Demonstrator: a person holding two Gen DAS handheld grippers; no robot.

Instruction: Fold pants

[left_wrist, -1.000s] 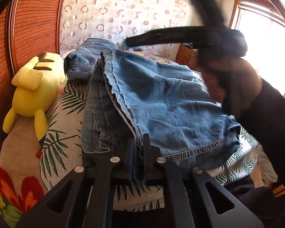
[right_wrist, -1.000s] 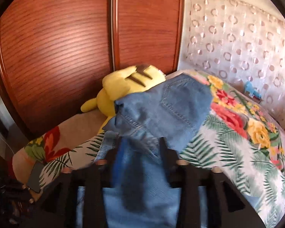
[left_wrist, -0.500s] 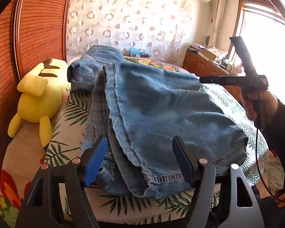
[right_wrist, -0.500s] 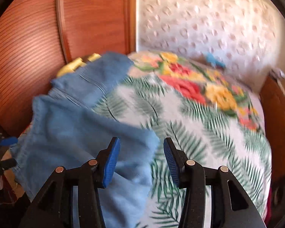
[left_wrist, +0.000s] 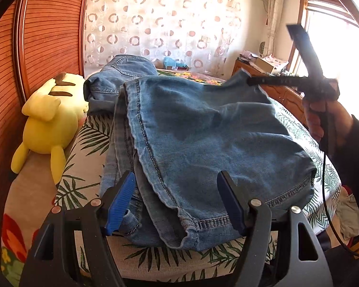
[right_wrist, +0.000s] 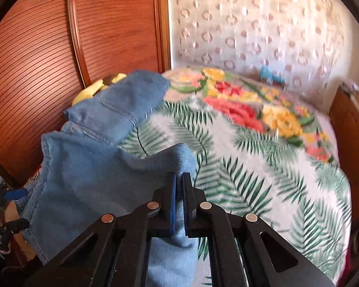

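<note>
Blue jeans (left_wrist: 203, 143) lie folded on the flowered bedspread (left_wrist: 88, 143), leg hems toward me and waist end (left_wrist: 122, 76) at the back. My left gripper (left_wrist: 174, 203) stands open over the near hems, blue pads apart on either side of the denim and not pressing it. Farther back on the right, my right gripper (left_wrist: 251, 81) is shut on a raised corner of the jeans, with a person's hand (left_wrist: 323, 117) holding it. In the right wrist view the right gripper (right_wrist: 178, 179) pinches a fold of the jeans (right_wrist: 95, 172) between its pads.
A yellow plush toy (left_wrist: 50, 119) lies left of the jeans against the ribbed wooden wardrobe door (left_wrist: 47, 43). A patterned curtain (left_wrist: 167, 28) hangs behind the bed. A wooden cabinet (left_wrist: 287, 95) and a bright window (left_wrist: 335, 55) stand at right. Bedspread (right_wrist: 263, 162) stretches right of the jeans.
My left gripper let go of the hems and opened wide. My right gripper swung right across the jeans, then shut on a fold at their far edge and lifted it.
</note>
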